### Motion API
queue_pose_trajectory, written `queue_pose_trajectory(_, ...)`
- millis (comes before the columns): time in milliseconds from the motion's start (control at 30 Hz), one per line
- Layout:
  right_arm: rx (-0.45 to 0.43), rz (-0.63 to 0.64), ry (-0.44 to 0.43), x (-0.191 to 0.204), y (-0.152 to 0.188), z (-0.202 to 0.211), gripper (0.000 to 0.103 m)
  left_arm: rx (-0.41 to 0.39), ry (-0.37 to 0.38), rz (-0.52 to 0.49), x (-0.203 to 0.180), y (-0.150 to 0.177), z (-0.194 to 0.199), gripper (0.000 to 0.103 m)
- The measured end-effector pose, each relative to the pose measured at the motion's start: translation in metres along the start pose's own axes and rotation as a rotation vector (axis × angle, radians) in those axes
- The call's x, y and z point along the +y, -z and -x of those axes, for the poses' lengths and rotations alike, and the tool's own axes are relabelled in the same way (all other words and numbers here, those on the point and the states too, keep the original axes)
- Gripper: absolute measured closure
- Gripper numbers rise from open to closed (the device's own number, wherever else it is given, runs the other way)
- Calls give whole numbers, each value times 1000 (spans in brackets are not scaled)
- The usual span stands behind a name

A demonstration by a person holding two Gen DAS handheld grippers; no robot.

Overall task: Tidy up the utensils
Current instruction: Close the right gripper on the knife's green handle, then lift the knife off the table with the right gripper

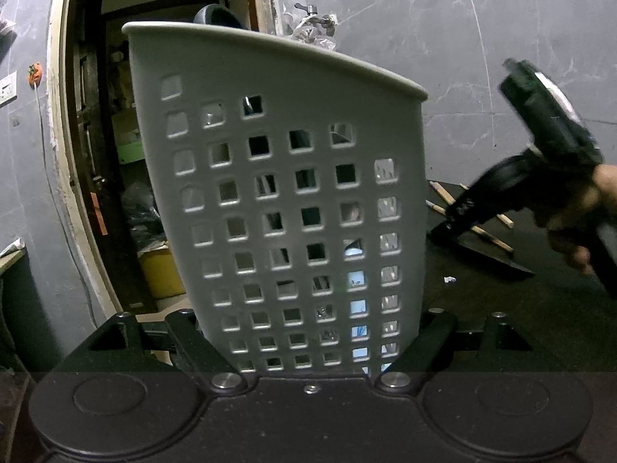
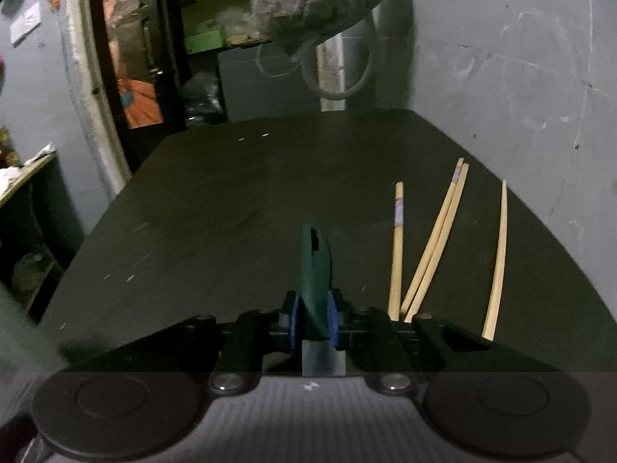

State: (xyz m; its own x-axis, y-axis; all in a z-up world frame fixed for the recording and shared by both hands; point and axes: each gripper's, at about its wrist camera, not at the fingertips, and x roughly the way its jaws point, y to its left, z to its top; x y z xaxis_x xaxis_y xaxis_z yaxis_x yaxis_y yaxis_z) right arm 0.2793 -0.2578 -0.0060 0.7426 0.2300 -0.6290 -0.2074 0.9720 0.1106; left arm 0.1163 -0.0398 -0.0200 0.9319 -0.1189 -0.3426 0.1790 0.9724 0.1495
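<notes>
left gripper (image 1: 308, 362) clamped on a grey perforated utensil basket (image 1: 285, 200), right gripper (image 2: 314, 322) pinching a dark green knife handle (image 2: 315, 270), four chopsticks (image 2: 435, 239) lying on the black table (image 2: 216, 208)

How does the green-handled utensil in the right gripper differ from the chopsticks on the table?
The green-handled utensil is dark green and thick; the chopsticks are pale wood and thin. The utensil is clamped between the right gripper's blue pads, handle pointing away from the camera; the chopsticks lie loose on the black table, untouched. The utensil is single; four chopsticks show, two of them touching. Both are long utensils, still outside the holder.
</notes>
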Motion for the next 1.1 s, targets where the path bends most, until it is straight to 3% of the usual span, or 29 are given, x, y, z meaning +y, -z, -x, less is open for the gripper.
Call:
queue_pose_trajectory(333, 74, 92, -110, 19, 27, 43, 84, -1, 11, 0, 1, -1, 3, 21)
queue_pose_trajectory(533, 75, 77, -135, 21, 13, 30, 67, 3, 14, 6, 4, -1, 1, 21)
queue_pose_trajectory(600, 69, 82, -133, 22, 9, 23, 65, 5, 14, 6, 5, -1, 0, 21)
queue_pose_trajectory(700, 70, 103, -132, 23, 5, 17, 67, 6, 15, 9, 5, -1, -2, 21)
queue_pose_trajectory(767, 71, 157, -103, 30, 4, 16, 81, 7, 14, 10, 5, -1, -3, 21)
queue_pose_trajectory(867, 77, 170, -96, 33, 4, 16, 82, 8, 14, 11, 5, -1, -3, 21)
queue_pose_trajectory(1000, 80, 77, -156, 22, -2, 18, 82, 8, 14, 10, 5, -1, -4, 21)
queue_pose_trajectory(1100, -2, -16, -229, 5, -6, 34, 82, 9, 12, 8, 4, -1, -4, 21)
